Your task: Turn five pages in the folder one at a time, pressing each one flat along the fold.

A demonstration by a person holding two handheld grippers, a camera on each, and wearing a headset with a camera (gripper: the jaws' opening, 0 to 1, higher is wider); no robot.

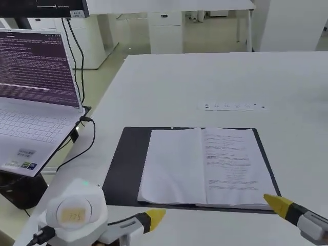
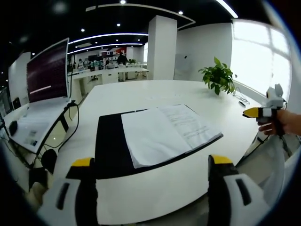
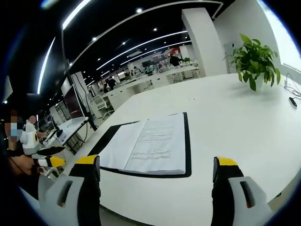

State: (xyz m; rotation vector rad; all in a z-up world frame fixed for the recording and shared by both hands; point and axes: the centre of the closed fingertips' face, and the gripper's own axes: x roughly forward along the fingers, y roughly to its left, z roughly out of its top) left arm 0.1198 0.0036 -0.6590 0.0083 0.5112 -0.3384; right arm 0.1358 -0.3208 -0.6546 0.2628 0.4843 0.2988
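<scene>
Two pages face up in the folder; print unreadable.

No legible text on page or laptop

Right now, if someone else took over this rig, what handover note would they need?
Left tongs: open, empty, at the near edge of the white table, short of the folder.
Right tongs: open, empty, also clear of the folder.
Folder: lies open on the table; blank page left, printed page right, both flat.
Done: the number of pages turned cannot be told from here.
To do: probably grip the printed page's edge, turn it, press along the fold; repeat.
</scene>
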